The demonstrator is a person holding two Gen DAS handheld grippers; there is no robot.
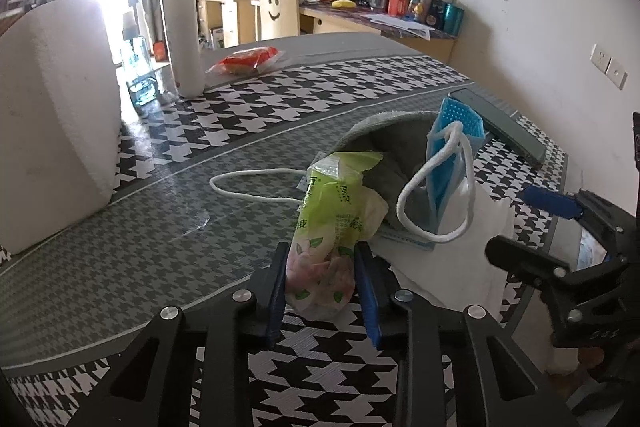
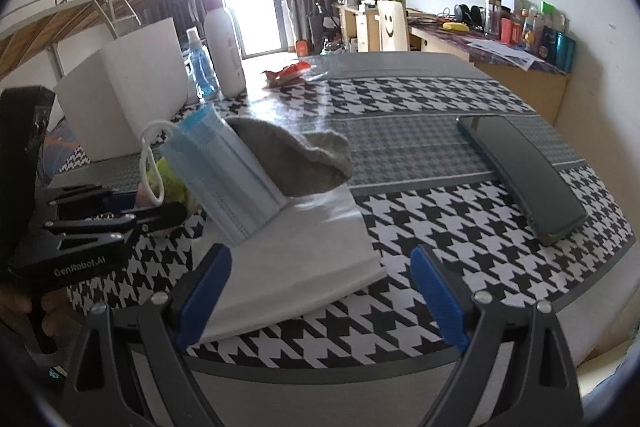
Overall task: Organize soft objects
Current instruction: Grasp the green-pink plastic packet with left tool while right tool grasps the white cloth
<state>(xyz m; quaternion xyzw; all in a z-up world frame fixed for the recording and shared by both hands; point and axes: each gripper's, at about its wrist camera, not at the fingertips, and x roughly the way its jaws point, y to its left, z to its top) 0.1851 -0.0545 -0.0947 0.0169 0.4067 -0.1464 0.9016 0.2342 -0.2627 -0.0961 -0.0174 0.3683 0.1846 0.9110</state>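
Note:
My left gripper (image 1: 322, 277) is shut on a green tissue pack (image 1: 338, 211) and holds it just above the table, its far end against a grey cloth (image 1: 394, 143). A blue face mask (image 1: 452, 155) with white loops stands on edge beside the cloth, on a folded white cloth (image 1: 460, 267). In the right wrist view the mask (image 2: 224, 175) leans against the grey cloth (image 2: 296, 159) on the white cloth (image 2: 304, 259). My right gripper (image 2: 322, 291) is open and empty over the near edge of the white cloth. The left gripper (image 2: 96, 223) shows at the left there.
A dark phone (image 2: 520, 171) lies at the right on the houndstooth table (image 2: 460, 227). A white foam block (image 1: 52, 123), a pump bottle (image 1: 182, 23), a blue bottle (image 2: 202, 67) and a red snack packet (image 1: 248, 61) stand at the back left.

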